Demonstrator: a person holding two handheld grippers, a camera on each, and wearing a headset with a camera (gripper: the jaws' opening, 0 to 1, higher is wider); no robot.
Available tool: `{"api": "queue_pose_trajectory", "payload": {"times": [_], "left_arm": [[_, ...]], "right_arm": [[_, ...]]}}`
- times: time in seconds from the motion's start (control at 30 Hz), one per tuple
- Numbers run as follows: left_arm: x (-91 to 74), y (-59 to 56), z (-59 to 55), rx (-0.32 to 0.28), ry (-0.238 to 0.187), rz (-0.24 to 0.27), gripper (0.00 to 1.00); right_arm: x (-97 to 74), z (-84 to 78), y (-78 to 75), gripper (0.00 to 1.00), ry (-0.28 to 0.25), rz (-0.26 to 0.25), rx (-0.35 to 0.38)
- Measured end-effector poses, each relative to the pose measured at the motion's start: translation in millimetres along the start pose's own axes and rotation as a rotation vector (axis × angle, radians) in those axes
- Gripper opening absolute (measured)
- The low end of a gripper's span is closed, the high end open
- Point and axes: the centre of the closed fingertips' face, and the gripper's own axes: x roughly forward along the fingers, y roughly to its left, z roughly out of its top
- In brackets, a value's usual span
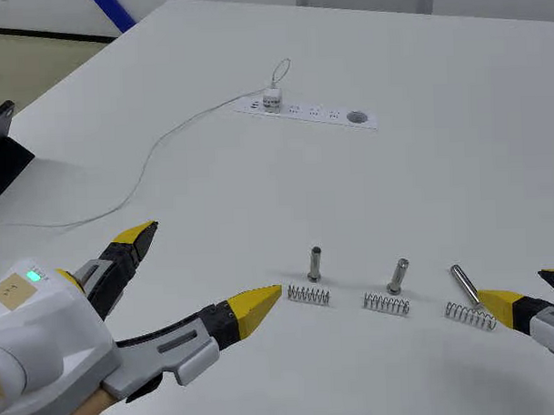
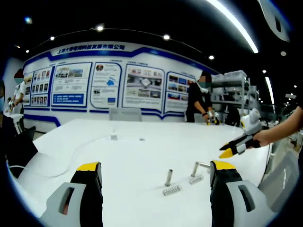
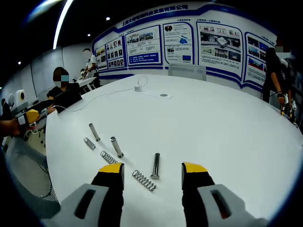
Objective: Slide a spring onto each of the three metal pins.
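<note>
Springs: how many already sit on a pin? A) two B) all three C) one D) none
D: the left spring, middle spring and right spring each lie on the table in front of the pins, none threaded on.

Three pins (image 1: 399,275) sit in a row on the table (image 1: 458,192), a spring (image 1: 386,303) just before each.

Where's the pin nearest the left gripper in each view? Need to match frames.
Head view: pin, leftmost of three, lower centre.
Left gripper view: nearest pin, low between the jaws.
Right gripper view: farthest pin, left of centre.
Shared landmark: white plug with cable, beyond the pins.
</note>
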Motion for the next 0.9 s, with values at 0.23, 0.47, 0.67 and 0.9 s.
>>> {"api": "queue_pose_trajectory", "payload": {"times": [0.23,0.47,0.67,0.9], "left_arm": [[2.1,-7.2,-5.2,0.020,0.030,-0.025,0.97],[3.0,-10.0,-10.8,0.034,0.058,-0.040,0.97],[3.6,-10.7,-12.9,0.040,0.068,-0.043,0.97],[3.4,-8.7,-15.8,0.048,0.082,-0.039,0.97]], "right_arm": [[9.3,2.2,-0.4,0.44,0.007,0.012,-0.079],[27.0,0.9,-2.3,0.35,0.021,0.024,-0.086],[50.5,-4.1,-2.0,0.31,0.061,0.034,-0.077],[68.2,-18.1,-3.7,0.28,0.116,0.041,-0.020]]}}
